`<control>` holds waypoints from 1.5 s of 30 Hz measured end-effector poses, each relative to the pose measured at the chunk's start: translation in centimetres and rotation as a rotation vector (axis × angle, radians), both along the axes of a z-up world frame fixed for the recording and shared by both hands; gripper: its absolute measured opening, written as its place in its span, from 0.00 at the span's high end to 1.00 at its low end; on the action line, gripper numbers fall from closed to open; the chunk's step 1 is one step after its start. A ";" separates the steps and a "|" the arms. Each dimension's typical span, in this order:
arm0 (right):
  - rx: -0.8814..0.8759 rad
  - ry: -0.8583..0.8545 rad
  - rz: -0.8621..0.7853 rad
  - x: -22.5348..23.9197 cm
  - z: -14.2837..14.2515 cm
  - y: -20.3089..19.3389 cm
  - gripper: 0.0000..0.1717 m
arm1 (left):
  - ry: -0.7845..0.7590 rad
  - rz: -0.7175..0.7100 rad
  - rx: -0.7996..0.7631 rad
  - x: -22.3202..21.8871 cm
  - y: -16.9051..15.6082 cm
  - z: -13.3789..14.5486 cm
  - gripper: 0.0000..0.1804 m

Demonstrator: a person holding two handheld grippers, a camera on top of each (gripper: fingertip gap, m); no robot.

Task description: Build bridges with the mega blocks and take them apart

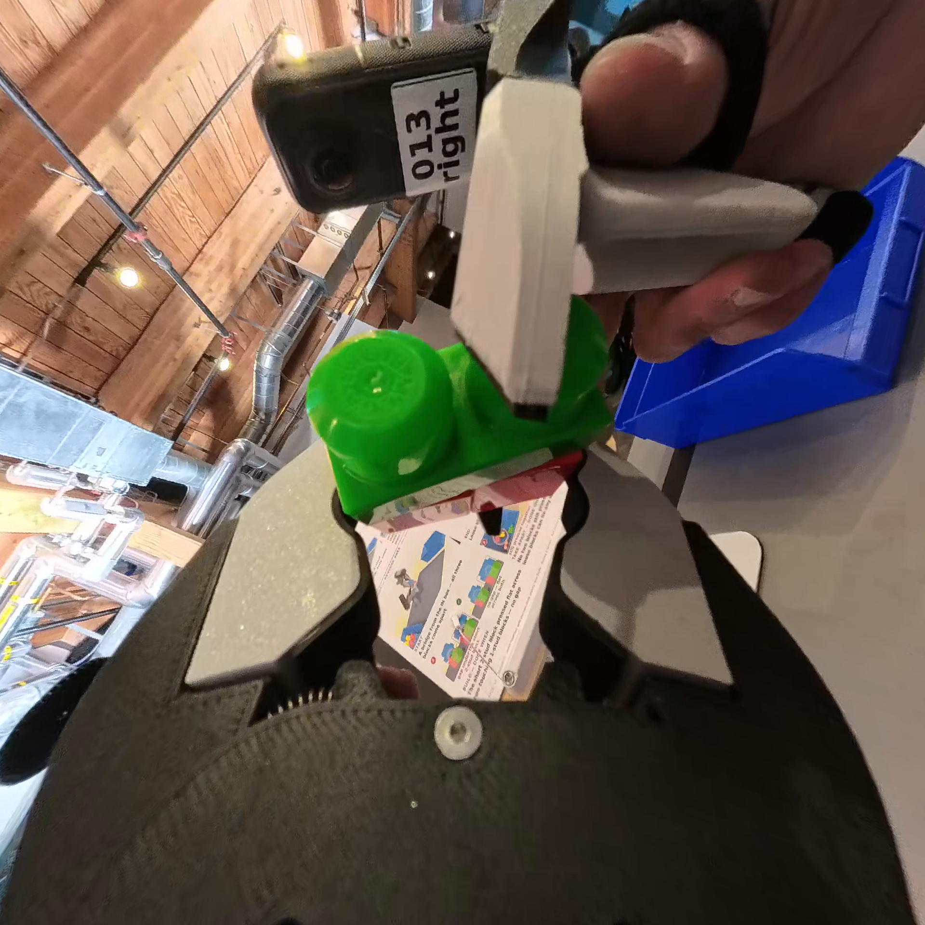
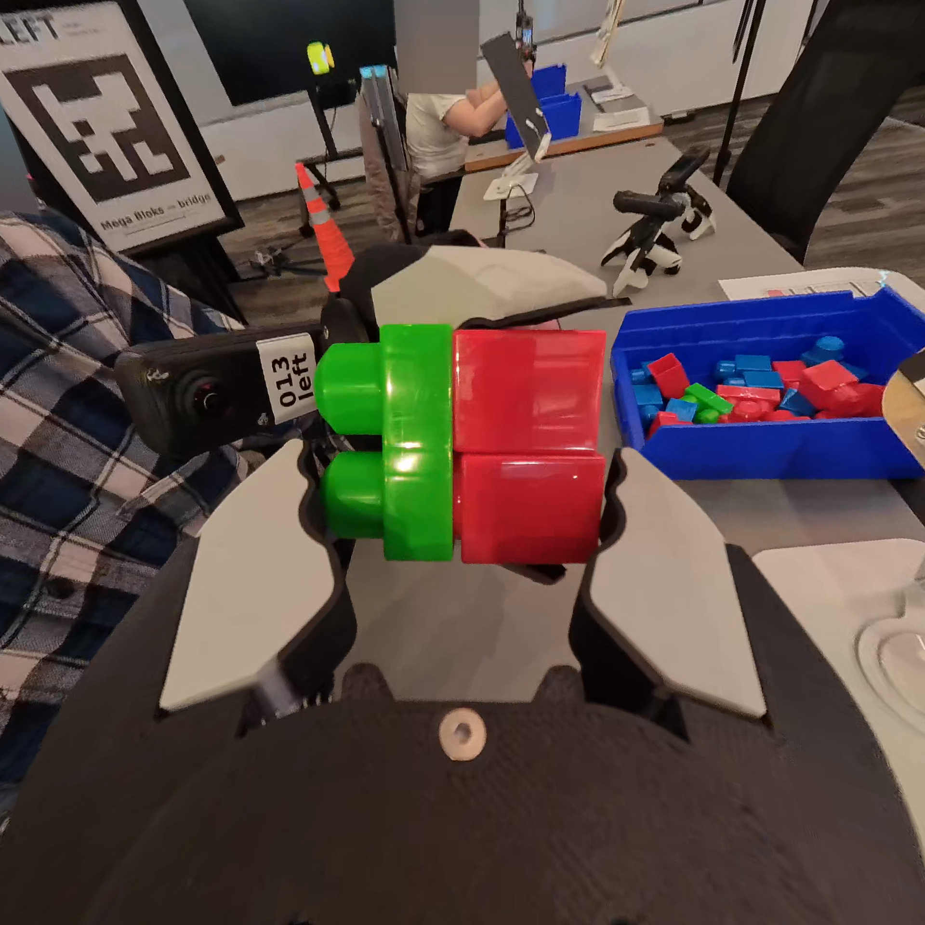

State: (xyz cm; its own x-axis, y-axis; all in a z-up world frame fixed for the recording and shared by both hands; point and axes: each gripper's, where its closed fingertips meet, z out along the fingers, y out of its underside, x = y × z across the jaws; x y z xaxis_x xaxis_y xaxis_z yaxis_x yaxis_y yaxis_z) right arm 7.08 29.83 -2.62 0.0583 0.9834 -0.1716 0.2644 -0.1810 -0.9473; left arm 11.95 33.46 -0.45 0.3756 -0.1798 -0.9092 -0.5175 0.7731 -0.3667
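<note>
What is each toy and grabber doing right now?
Green block: joined onto the two red blocks, lying sideways.
Red blocks: side by side, lifted above the table.
Left gripper: fingers shut on the blocks.
Right gripper: fingers around the blocks.
Blue bin: holds loose blocks.

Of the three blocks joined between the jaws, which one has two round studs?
The green block. It is the flat one on the left of the assembly, with two round studs pointing left; the two red blocks beside it show only smooth square sides.
</note>
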 end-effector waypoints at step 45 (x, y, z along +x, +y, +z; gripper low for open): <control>-0.452 0.696 0.182 1.7 2.3 1.7 0.33 | 0.361 -0.044 -0.193 0.0 1.8 -3.6 0.48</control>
